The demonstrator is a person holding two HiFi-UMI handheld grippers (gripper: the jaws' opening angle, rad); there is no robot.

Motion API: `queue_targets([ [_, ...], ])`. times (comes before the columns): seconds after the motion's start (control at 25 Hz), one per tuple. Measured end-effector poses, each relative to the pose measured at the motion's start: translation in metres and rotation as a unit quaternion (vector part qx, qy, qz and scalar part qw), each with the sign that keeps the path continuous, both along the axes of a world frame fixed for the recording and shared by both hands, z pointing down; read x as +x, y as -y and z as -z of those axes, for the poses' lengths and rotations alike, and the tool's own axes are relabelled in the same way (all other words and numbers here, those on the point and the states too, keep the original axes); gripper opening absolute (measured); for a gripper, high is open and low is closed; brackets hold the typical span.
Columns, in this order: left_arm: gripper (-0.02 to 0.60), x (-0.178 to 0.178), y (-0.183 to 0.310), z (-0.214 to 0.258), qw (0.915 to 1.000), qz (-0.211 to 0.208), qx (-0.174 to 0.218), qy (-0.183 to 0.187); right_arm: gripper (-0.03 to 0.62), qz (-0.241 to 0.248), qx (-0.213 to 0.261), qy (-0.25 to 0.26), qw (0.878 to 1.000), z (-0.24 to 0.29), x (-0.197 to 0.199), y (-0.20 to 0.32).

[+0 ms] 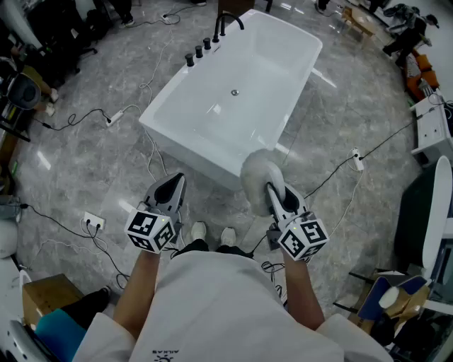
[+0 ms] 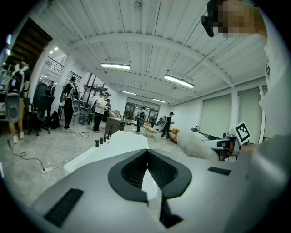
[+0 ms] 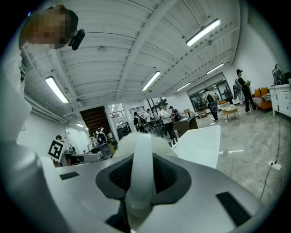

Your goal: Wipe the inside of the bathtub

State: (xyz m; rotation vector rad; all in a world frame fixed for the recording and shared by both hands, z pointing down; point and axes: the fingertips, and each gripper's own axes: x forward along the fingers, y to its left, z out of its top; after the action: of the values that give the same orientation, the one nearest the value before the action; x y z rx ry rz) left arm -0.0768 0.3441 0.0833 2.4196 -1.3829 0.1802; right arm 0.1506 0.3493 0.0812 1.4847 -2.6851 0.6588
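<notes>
Grey marbled flooring (image 1: 85,162) is seen throughout the head view, with power cables (image 1: 92,117) trailed across it. One white freestanding bathtub (image 1: 198,152) is recorded ahead of the operator, set at a diagonal. Its drain (image 1: 235,92) is visible in the basin floor, and a dark faucet (image 1: 228,21) and a row of knobs (image 1: 198,51) are noted along the far left rim.

Left gripper (image 1: 175,181): held low, near the tub's front corner but not touching it. In the left gripper view the jaws are found pressed together at the tips, with nothing pinched.

Right gripper (image 1: 272,188): held beside the left one, just short of the tub's near end. The jaws are clamped on the white handle (image 3: 138,182) of a fluffy duster (image 1: 258,170). The duster head is raised outside the tub, level with its near wall; contact cannot be confirmed.

Several persons are observed standing in the far background of both gripper views.
</notes>
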Motion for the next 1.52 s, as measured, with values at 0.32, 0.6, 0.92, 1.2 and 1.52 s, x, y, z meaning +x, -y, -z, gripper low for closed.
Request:
queue_targets([
  [0.32,0.012,0.015,-0.002,0.001,1.0000,-0.007,0.000,0.001,0.097,0.010,-0.001,0.003,1.000,-0.004,0.002,-0.001],
  [0.6,0.012,0.023,-0.008,-0.001,1.0000,-0.003,-0.002,0.007,0.097,0.009,-0.005,0.008,1.000,-0.008,0.014,-0.002],
  [0.92,0.012,0.029,-0.021,-0.011,0.9999,0.009,-0.010,0.009,0.097,0.013,-0.015,0.014,1.000,-0.022,0.030,-0.009],
  [1.2,0.012,0.033,-0.021,-0.020,0.9997,0.011,-0.019,0.012,0.097,0.012,-0.025,0.023,0.999,-0.032,0.040,-0.006],
  [1.52,0.012,0.027,0.015,-0.030,0.9994,0.001,-0.030,0.013,0.097,0.007,-0.044,0.026,0.999,-0.042,0.034,0.019],
])
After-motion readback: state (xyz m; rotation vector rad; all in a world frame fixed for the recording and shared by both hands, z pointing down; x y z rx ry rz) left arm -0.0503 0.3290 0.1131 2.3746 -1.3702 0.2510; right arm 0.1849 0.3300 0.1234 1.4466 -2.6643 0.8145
